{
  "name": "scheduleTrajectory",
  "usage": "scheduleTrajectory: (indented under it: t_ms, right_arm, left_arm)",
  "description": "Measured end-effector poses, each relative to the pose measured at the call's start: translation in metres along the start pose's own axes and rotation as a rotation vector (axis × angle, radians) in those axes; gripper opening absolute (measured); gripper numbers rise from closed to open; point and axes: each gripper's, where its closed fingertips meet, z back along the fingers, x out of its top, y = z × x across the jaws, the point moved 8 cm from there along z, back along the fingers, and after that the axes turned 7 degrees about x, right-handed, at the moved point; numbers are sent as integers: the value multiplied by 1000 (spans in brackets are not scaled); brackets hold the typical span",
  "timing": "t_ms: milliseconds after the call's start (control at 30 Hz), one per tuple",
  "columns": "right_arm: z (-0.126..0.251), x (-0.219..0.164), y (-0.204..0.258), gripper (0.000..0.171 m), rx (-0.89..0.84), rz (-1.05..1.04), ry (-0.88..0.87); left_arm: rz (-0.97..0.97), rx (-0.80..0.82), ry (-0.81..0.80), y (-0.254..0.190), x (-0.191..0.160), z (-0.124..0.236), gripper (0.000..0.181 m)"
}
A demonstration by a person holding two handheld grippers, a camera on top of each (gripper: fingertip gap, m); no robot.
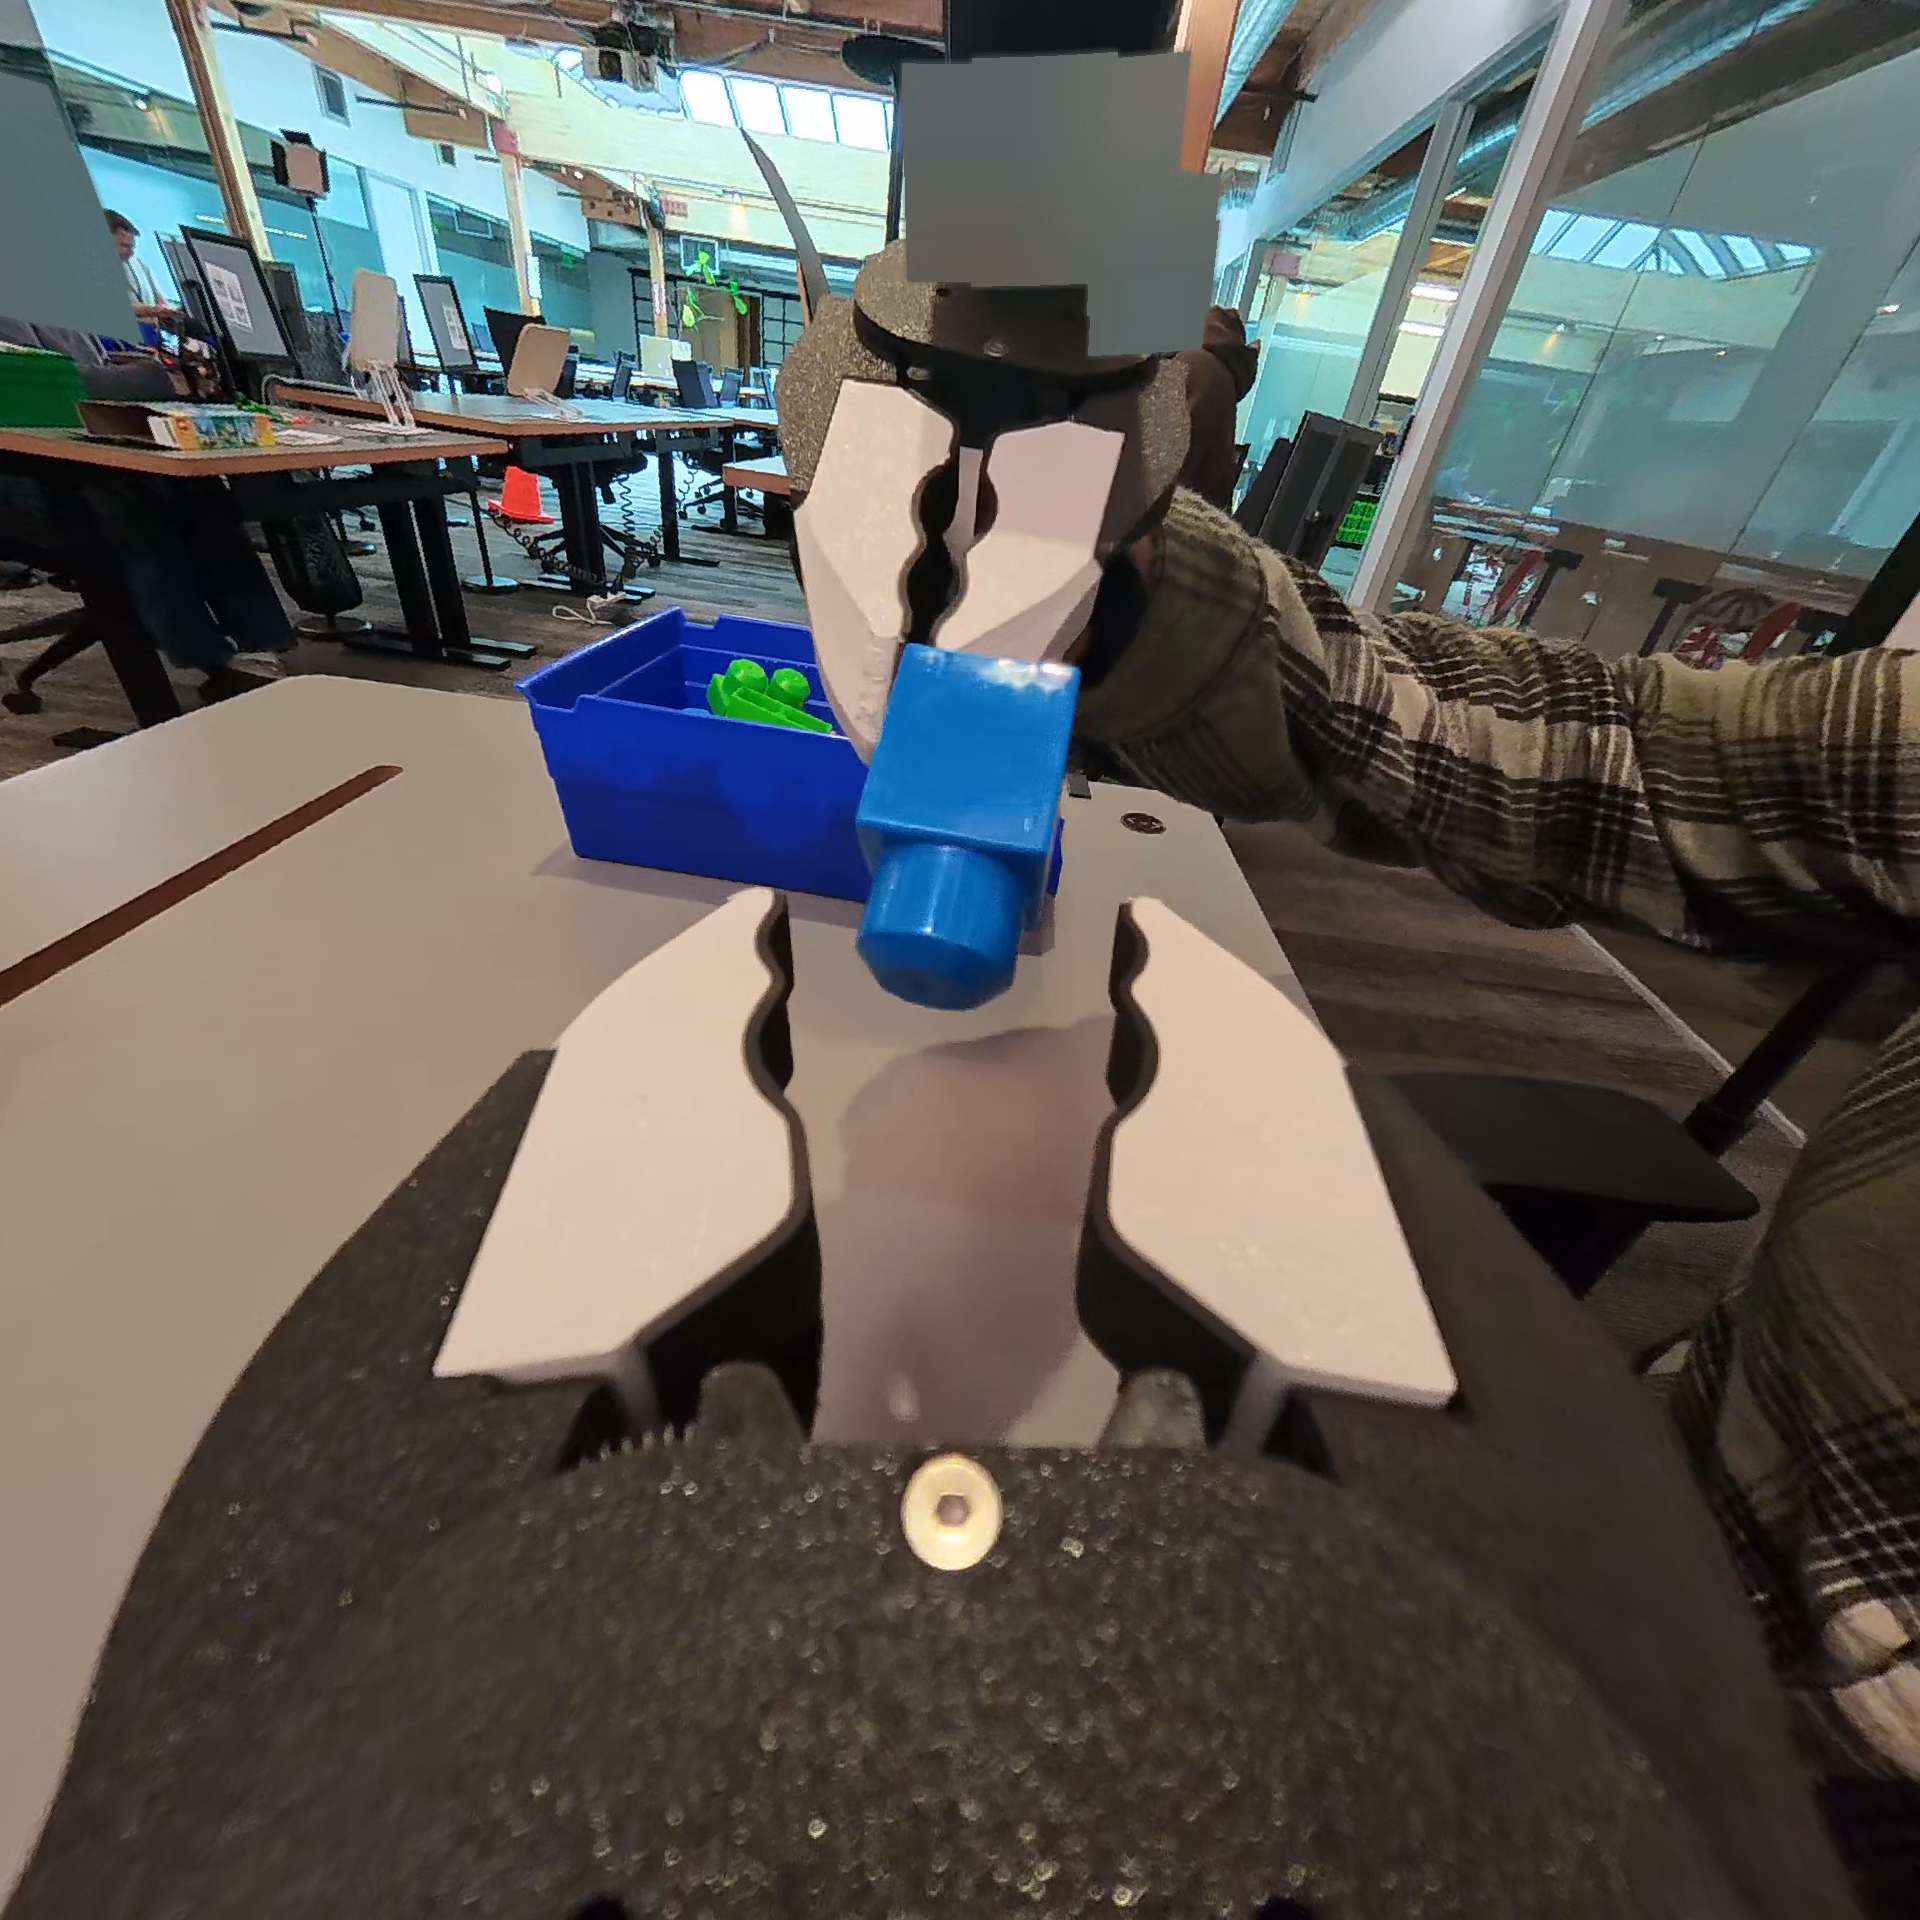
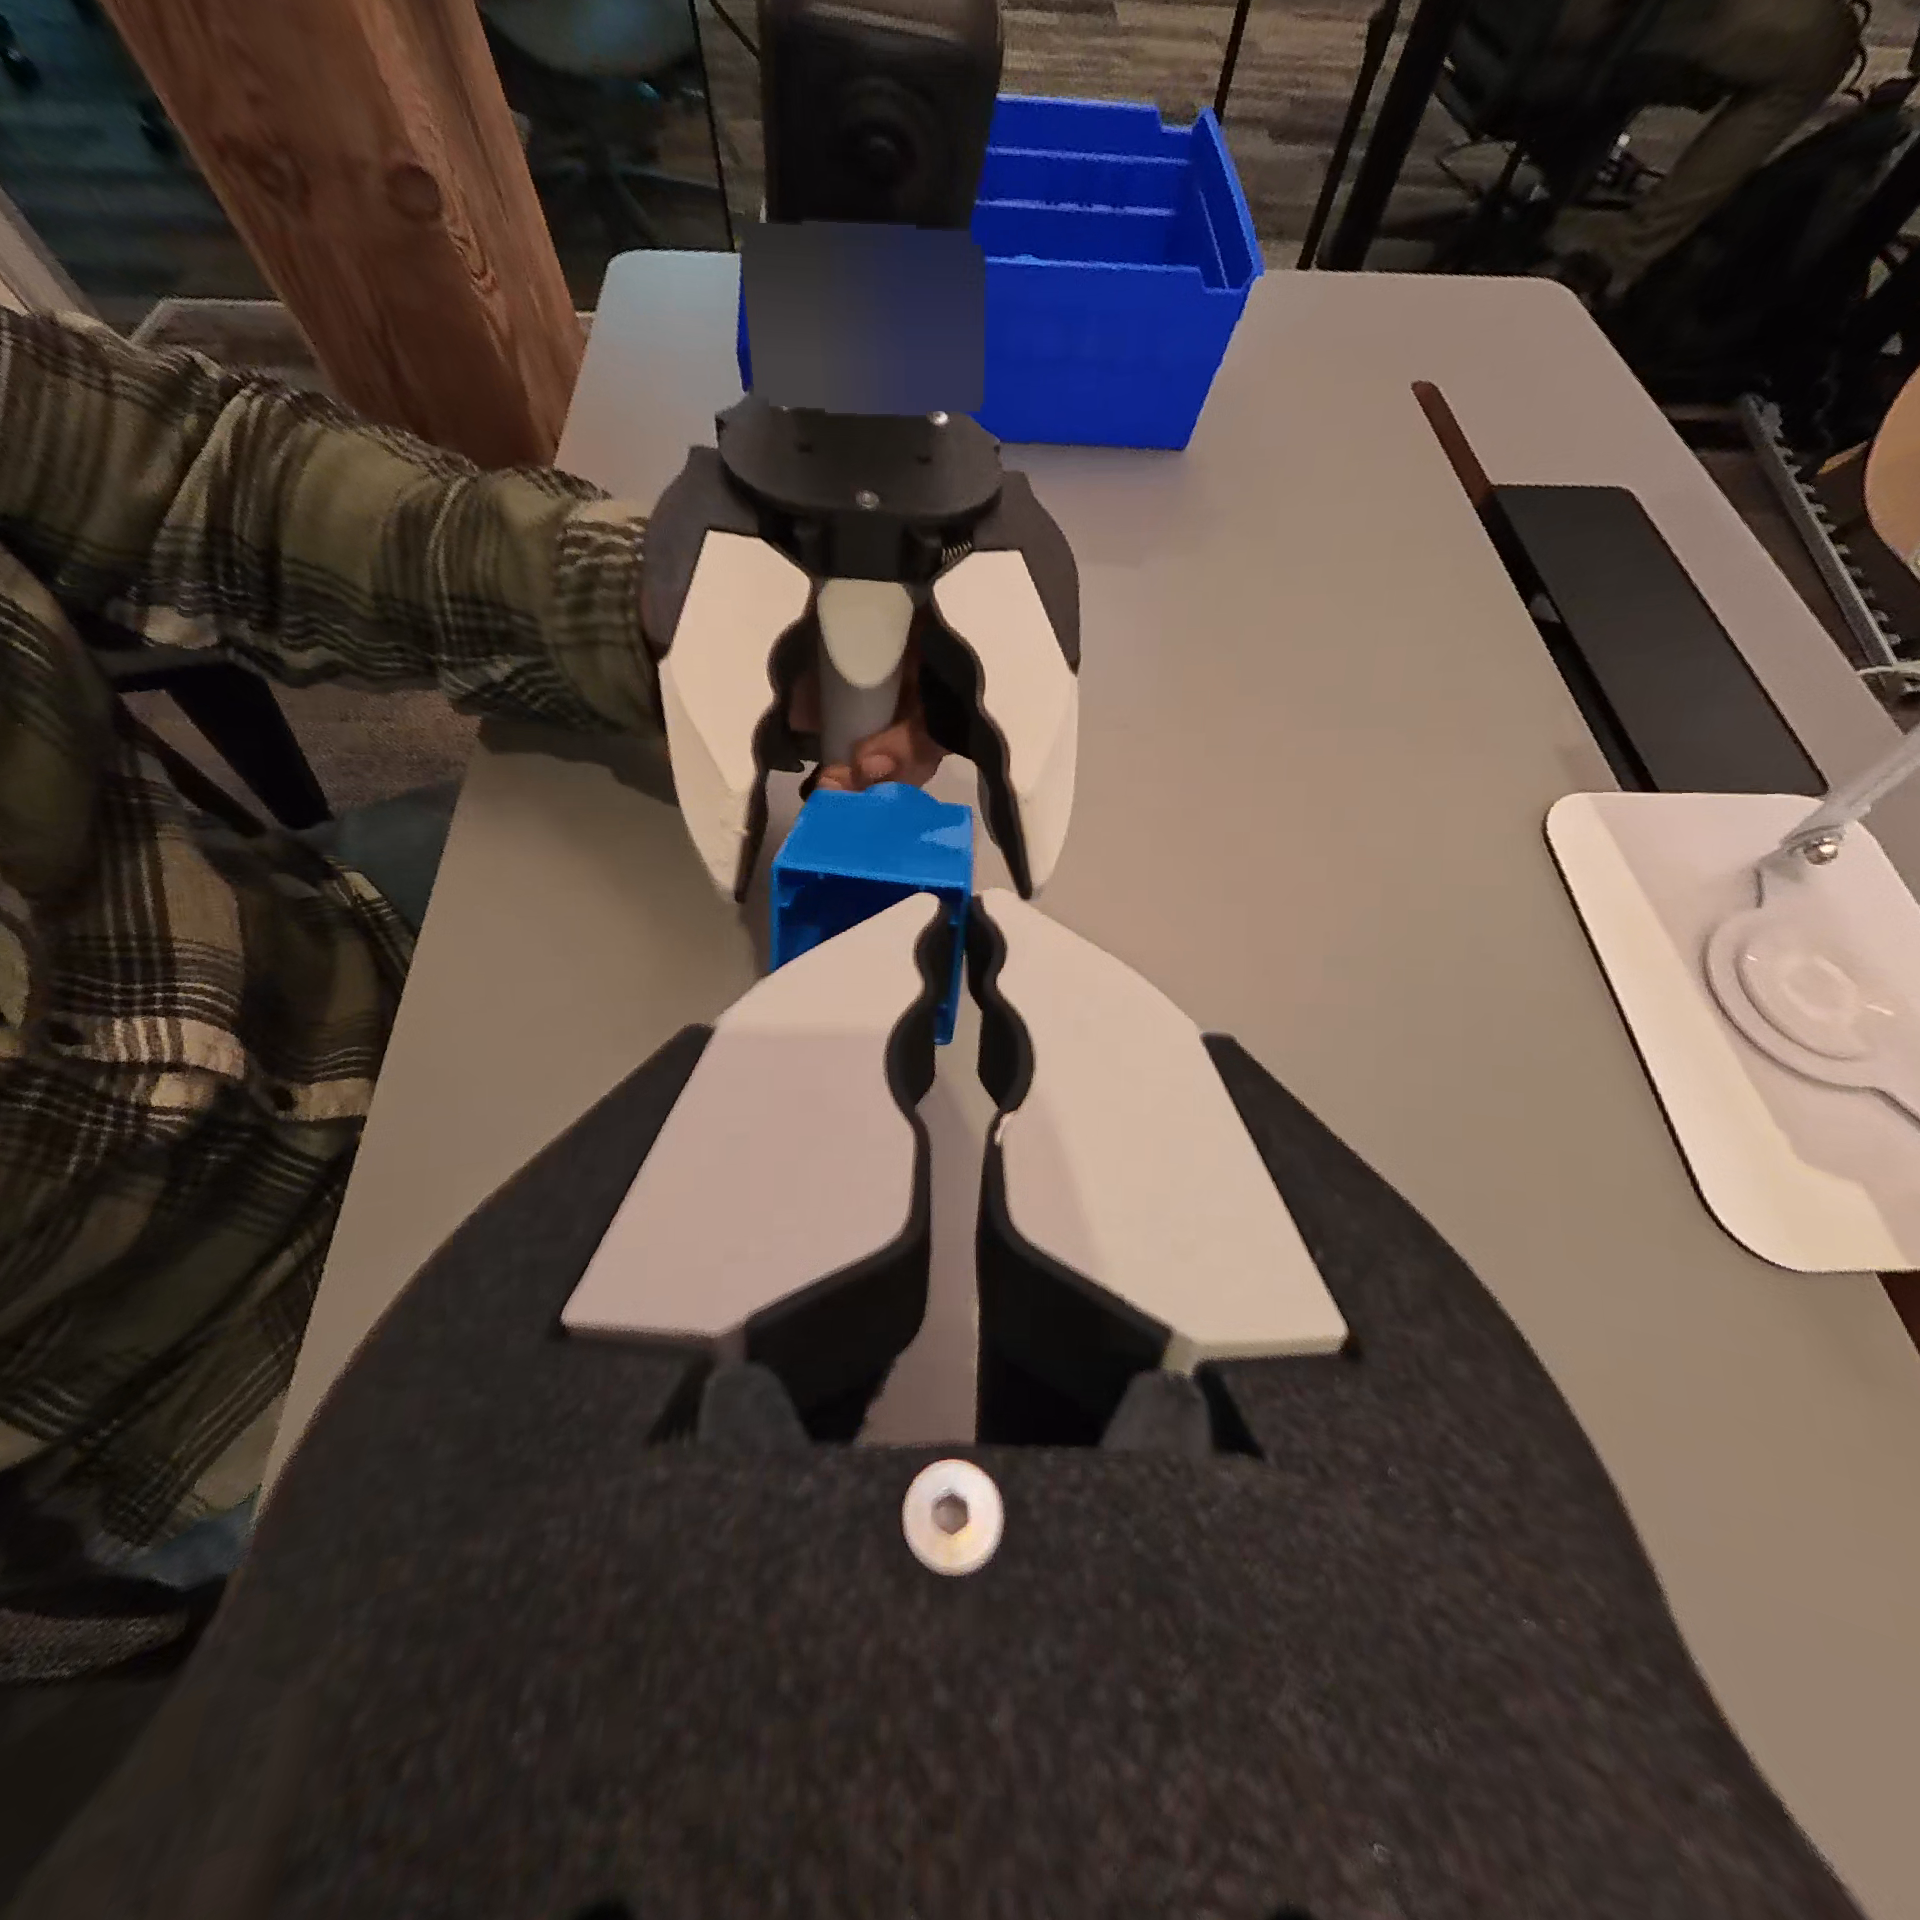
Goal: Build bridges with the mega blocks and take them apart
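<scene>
The right gripper (image 2: 958,920) is clamped on one thin wall of a blue mega block (image 1: 961,821), holding it in the air above the grey table (image 2: 1299,665) with its single round stud pointing toward the left gripper (image 1: 951,925). The left gripper faces it with its white fingers (image 1: 665,1122) spread wide and nothing between them, just short of the stud. Beyond both, a blue bin (image 1: 675,779) stands near the table's far edge, with green blocks (image 1: 764,694) inside it.
</scene>
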Motion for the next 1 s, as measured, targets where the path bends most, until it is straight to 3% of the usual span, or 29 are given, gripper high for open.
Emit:
scheduleTrajectory:
  t_ms: [167,433,633,733,867,1000]
  right_arm:
    - [-6,-1,1,2,23,0,-7]
    - [-9,-5,4,2,66,3,-39]
    - [-8,-14,5,51,-10,-16,-70]
    - [-5,-24,11,71,-57,-39,-74]
    - [-2,-44,21,88,-95,-89,-90]
    - [1,-66,31,90,-136,-129,-72]
  left_arm:
    - [-17,-14,13,-2,-2,1,34]
    - [-67,20,82,-11,-2,3,31]
    - [-43,90,150,-9,1,27,31]
    - [-66,211,220,-2,11,70,31]
    - [-71,462,317,14,39,163,31]
    - [-67,738,440,29,67,272,31]
